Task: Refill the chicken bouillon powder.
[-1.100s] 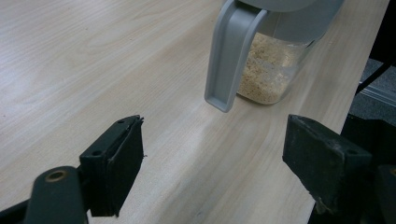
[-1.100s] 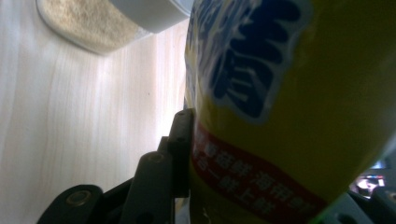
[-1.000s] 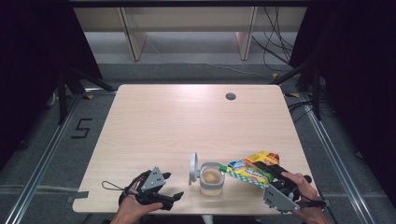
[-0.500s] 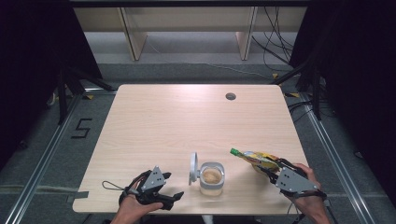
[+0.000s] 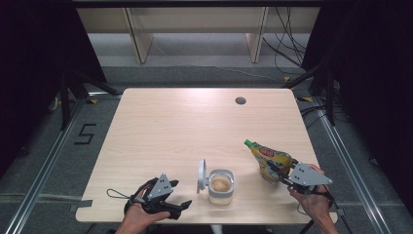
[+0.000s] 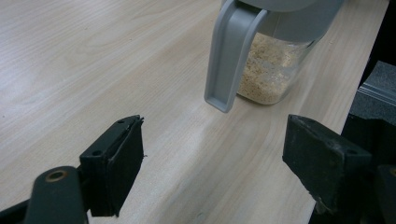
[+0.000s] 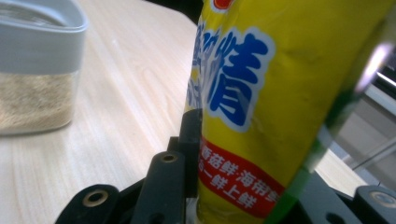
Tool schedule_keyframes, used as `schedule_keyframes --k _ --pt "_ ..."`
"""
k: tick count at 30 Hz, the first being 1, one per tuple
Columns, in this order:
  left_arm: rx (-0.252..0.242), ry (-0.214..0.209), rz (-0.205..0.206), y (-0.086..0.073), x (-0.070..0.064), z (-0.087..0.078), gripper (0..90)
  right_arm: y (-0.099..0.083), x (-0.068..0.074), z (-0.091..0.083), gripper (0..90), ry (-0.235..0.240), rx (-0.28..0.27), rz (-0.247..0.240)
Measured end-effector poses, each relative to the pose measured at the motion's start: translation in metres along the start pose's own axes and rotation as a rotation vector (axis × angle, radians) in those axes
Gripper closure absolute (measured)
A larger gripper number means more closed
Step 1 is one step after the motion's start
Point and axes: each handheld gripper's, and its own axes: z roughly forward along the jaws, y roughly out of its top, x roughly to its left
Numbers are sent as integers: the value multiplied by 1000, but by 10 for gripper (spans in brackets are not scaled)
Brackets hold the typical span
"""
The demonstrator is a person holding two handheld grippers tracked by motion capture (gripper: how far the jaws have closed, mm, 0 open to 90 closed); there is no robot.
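- High view: right tongs (image 5: 278,171), lower right of frame, clamp a yellow pouch (image 5: 269,159) tilted above the worktop (image 5: 195,126); open container (image 5: 220,185) bottom centre.
- Left gripper view: left tongs (image 6: 219,172) gape wide, empty; container (image 6: 271,70) upper right.
- Right gripper view: pouch (image 7: 261,107) pinched between jaws, centre-right.

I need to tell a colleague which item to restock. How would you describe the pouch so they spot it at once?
On the wooden table, look near the front right corner, right of the clear lidded container. The yellow pouch sits clamped in the right gripper, marked by a green cap and blue lettering.
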Motion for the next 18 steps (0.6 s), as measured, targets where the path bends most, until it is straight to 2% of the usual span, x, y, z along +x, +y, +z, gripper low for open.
schedule_keyframes --k 1,4,5,8,12,13,16,17,18 --pt "0 0 0 0 0 0 197 -2 -1 -1 749 -9 -4 28" --pt "1 5 11 0 0 -1 197 -8 -6 0 750 -33 -23 56" --pt "1 6 14 0 0 -1 197 -10 -6 -1 751 -43 -22 87" --pt "-1 9 7 0 0 -1 197 -13 -9 -3 751 -31 -28 124" --pt "11 12 9 1 0 -2 197 -14 -10 -4 750 -44 -32 126" --pt "16 10 14 1 1 -3 197 -15 -9 -4 748 -51 -28 151" --pt "10 13 12 1 0 -2 197 -17 -10 -7 739 -66 -23 181" --pt "24 12 28 1 2 -3 197 -18 -11 -8 738 -62 -19 183" --pt "17 12 17 1 1 -3 196 -19 -11 -9 735 -61 -16 195"
